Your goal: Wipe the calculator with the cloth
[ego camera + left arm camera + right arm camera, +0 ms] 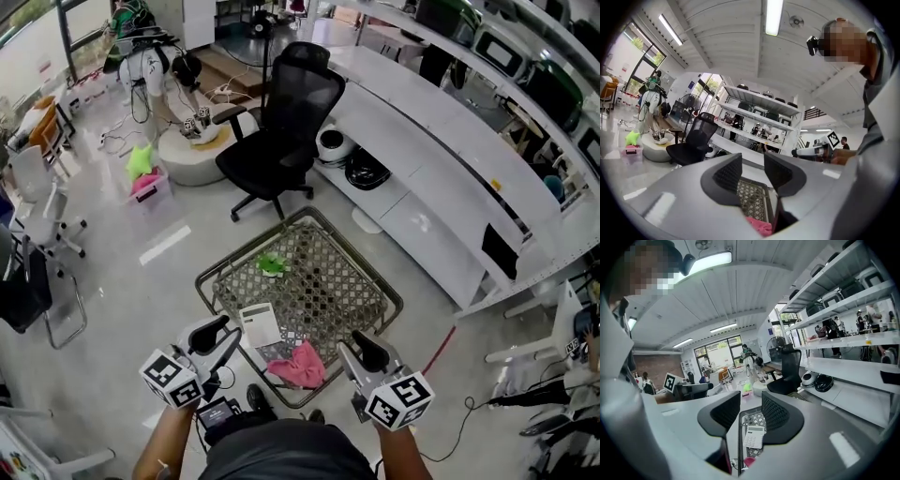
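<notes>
Well, L tongs (217, 330), R tongs (361, 345) apart, empty; cloth (298, 364) near calc (260, 324).

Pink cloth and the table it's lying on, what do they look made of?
The pink cloth looks like soft, matte fabric: it lies crumpled in loose folds. The tabletop seems an open woven lattice, perhaps wicker or wire, judging by its diamond gaps; the dark rim could be metal.
</notes>
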